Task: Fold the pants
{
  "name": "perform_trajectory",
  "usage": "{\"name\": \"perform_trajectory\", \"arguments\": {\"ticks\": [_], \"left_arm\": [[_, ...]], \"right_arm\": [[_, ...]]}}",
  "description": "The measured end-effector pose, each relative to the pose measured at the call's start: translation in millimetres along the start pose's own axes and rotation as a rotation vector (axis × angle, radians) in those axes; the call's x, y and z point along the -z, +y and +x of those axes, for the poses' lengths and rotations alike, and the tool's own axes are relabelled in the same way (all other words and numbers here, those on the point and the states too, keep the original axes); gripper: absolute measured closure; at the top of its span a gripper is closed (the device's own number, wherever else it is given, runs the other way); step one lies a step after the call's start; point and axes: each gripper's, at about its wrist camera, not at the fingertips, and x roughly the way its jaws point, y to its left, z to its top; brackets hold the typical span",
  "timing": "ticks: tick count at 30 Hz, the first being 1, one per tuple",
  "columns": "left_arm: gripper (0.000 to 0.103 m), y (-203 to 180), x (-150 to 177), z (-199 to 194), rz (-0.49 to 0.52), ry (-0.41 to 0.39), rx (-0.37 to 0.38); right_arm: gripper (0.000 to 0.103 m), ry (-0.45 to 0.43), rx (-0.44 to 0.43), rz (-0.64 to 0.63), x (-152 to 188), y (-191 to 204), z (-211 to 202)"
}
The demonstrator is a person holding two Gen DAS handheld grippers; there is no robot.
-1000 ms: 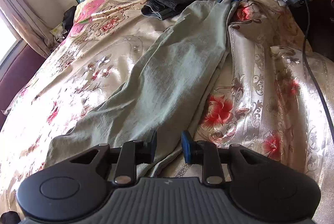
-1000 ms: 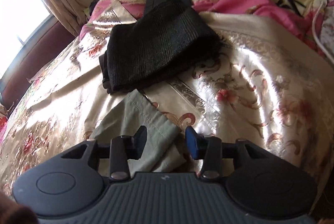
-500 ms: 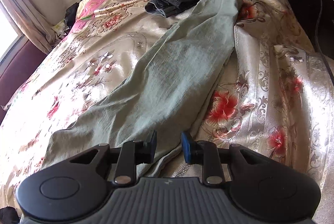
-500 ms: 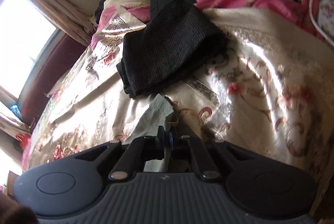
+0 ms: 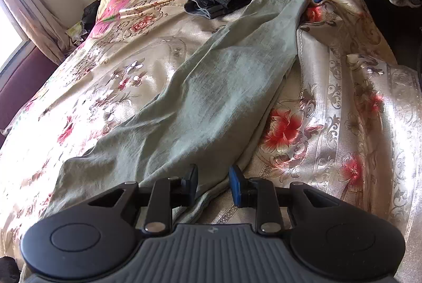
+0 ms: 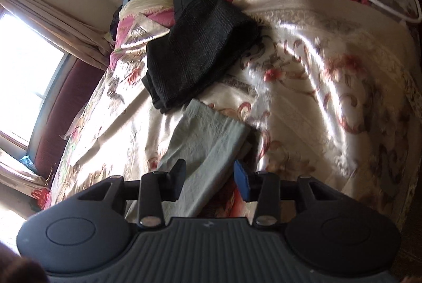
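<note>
Between the spread fingers of the left gripper (image 5: 213, 184) lies the near edge of the green pants (image 5: 211, 98), most likely the waist end, though the gripper body hides the very hem. The jaws stand wide with cloth under the gap but nothing pinched. At the far end, the right gripper (image 6: 209, 177) is likewise wide open above the cuff, with the leg end lying flat between and just ahead of its fingers; the left wrist view shows it raised clear of the cloth.

From there the pants run as one long, doubled strip diagonally across the floral bedspread (image 5: 343, 111), the cuff almost touching a stack of dark folded clothes (image 6: 200, 51).

The risks, as I judge them: the satin spread looks slippery and loose, so a low pinch at either end could catch bedspread along with trouser, dragging it into the fold. Taking only the top layer would let the lower leg slide out and skew the edges. A cuff swung carelessly could also brush and topple the dark stack.
</note>
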Motion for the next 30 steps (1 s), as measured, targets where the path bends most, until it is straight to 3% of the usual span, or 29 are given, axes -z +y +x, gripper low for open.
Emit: {"name": "perform_trajectory", "arguments": {"ticks": [6, 12, 18, 20, 22, 25, 30], "left_arm": [[0.061, -2, 1, -2, -0.010, -0.005, -0.003], [0.061, 4, -11, -5, -0.063, -0.065, -0.006], [0.061, 2, -37, 7, -0.073, -0.106, 0.000], [0.061, 1, -42, 10, -0.082, -0.106, 0.022], [0.061, -3, -44, 10, -0.071, -0.096, 0.026], [0.061, -6, -43, 10, -0.047, -0.082, 0.034], [0.061, -12, -47, 14, -0.031, -0.065, 0.029]], "right_arm": [[0.063, -0.057, 0.009, 0.053, -3, -9, 31], [0.061, -0.095, -0.103, 0.031, 12, -7, 24], [0.060, -0.102, -0.123, 0.039, 15, -15, 59], [0.062, -0.124, -0.137, 0.050, 17, -17, 58], [0.079, -0.129, -0.186, 0.089, 17, -23, 47], [0.083, -0.115, -0.300, 0.142, 15, -30, 36], [0.085, -0.114, -0.228, 0.136, 11, -30, 64]]}}
